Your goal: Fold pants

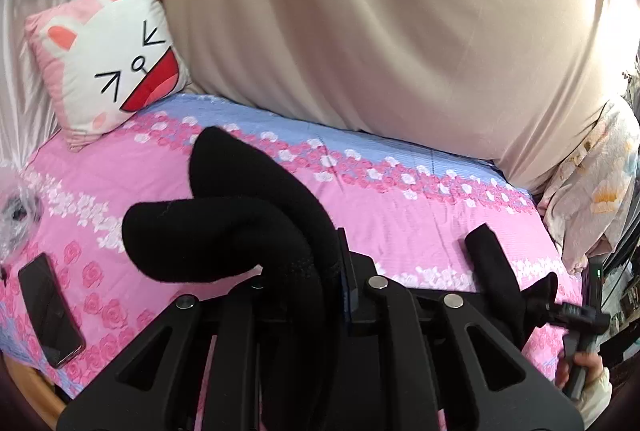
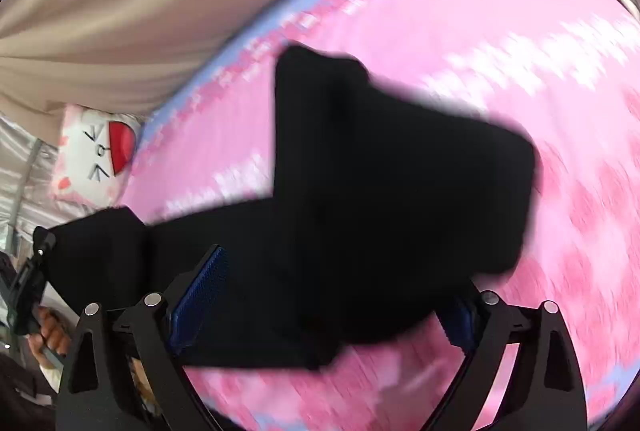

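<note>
Black pants (image 1: 224, 227) hang bunched over a pink floral bedsheet (image 1: 400, 223). My left gripper (image 1: 320, 271) is shut on a thick fold of them, with one blue pad (image 1: 348, 291) showing against the cloth. Another part of the pants (image 1: 492, 271) runs right to my right gripper (image 1: 580, 315), held in a hand. In the blurred right wrist view, the right gripper (image 2: 328, 315) stands wide open. The pants (image 2: 400, 191) lie between and ahead of its blue pads (image 2: 200, 303), which do not press on them. The left gripper (image 2: 38, 259) shows at the far left.
A cartoon cat pillow (image 1: 108, 59) leans at the bed's back left. A big beige duvet (image 1: 380, 31) fills the back. A dark phone (image 1: 50, 311) lies near the bed's left edge, beside a plastic bag (image 1: 16, 215). Flowered bedding (image 1: 592, 191) is piled at the right.
</note>
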